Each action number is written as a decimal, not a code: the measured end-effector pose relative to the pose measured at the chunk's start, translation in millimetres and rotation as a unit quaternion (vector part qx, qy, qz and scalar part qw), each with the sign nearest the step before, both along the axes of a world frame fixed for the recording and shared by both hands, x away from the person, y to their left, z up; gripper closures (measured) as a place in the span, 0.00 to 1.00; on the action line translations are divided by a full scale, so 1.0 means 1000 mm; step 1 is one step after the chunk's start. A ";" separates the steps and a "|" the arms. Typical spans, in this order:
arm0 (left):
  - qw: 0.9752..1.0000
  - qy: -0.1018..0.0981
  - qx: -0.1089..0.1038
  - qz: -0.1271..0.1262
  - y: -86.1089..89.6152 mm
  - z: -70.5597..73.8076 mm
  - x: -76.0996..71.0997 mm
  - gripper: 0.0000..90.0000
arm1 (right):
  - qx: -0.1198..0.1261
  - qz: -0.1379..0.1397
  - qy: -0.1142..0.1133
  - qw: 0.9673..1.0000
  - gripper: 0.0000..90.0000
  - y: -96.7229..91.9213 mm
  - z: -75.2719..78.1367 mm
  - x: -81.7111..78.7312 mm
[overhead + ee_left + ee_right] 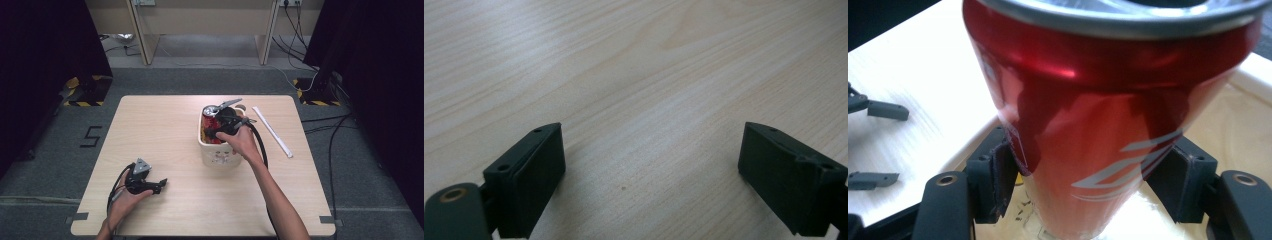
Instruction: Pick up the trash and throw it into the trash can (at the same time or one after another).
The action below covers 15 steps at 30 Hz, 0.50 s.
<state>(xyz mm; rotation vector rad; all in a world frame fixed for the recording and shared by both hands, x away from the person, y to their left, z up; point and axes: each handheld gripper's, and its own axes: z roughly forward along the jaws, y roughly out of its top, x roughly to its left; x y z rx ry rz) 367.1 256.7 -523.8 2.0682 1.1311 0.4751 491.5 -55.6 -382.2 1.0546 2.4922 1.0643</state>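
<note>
Light wooden table (165, 130) on grey carpet. White wrapped stick, possibly straw (272, 131), lies diagonally on table near right edge. Black "5" marking (91, 136) on floor left. Yellow-black hazard tape (82, 103) beyond. Cables (325, 125) trail right.

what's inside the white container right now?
A red can stands in the white container, clamped by the right gripper. Hand and gripper cover the rest of its inside; yellowish bits show at the left rim.

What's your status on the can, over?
Right gripper shut on red can, can in the white bin. Left gripper open, idle over bare table. Nothing blocking.
</note>
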 end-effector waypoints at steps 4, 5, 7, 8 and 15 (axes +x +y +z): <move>1.000 0.000 -0.002 0.001 0.000 0.000 0.000 0.12 | 0.004 -0.004 0.003 1.000 0.28 -0.001 -0.001 -0.001; 1.000 0.000 -0.002 0.001 0.000 0.000 0.000 0.12 | 0.001 -0.002 0.003 1.000 0.24 -0.001 0.000 -0.001; 1.000 0.000 -0.002 0.001 0.000 0.000 0.000 0.12 | 0.009 0.004 -0.002 1.000 0.20 -0.002 0.003 -0.003; 1.000 -0.001 -0.002 0.001 0.000 0.000 0.000 0.12 | 0.019 0.006 -0.010 1.000 0.20 -0.005 0.009 -0.005; 1.000 -0.001 -0.002 0.001 0.000 0.000 0.000 0.12 | 0.046 -0.013 -0.042 0.998 0.19 -0.028 0.033 -0.011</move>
